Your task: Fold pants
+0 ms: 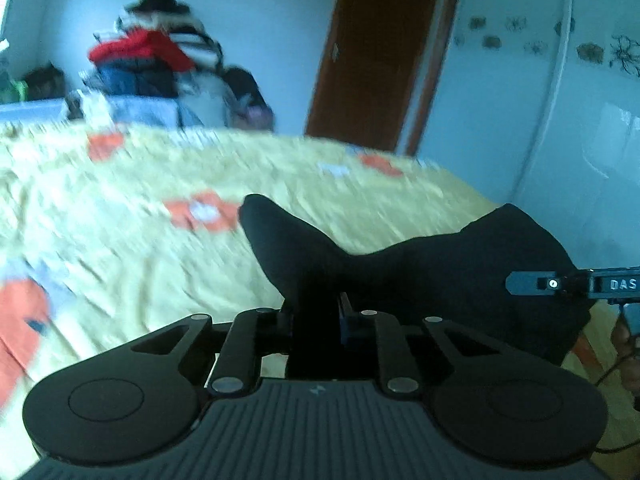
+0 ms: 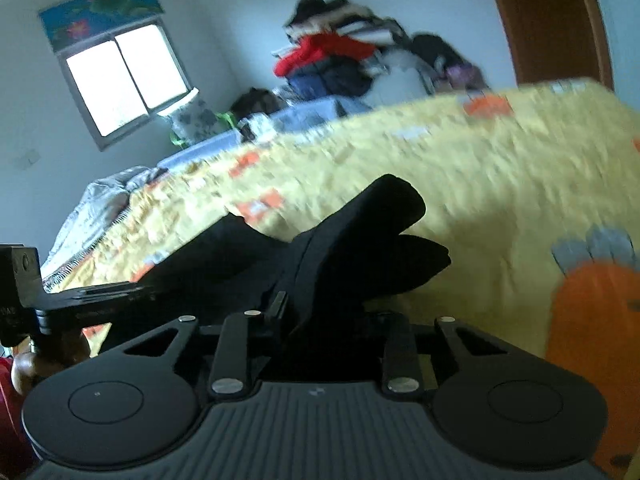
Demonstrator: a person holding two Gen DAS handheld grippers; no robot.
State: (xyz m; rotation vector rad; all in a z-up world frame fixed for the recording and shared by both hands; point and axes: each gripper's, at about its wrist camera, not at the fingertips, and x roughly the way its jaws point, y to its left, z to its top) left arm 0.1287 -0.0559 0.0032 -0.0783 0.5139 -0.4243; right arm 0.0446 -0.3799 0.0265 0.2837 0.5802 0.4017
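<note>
The left tool (image 1: 316, 320) is clamped on a bunch of the black pants (image 1: 400, 264), and the right tool (image 2: 316, 320) pinches another part (image 2: 360, 248), so the cloth hangs stretched between them above the yellow bed (image 1: 120, 200), likely to carry one edge over for a fold; beyond stand a clothes pile (image 2: 340, 56) and brown door (image 1: 380, 52)

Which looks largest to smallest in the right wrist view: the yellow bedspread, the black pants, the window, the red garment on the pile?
1. yellow bedspread
2. black pants, enlarged by nearness to the camera
3. window
4. red garment
</note>
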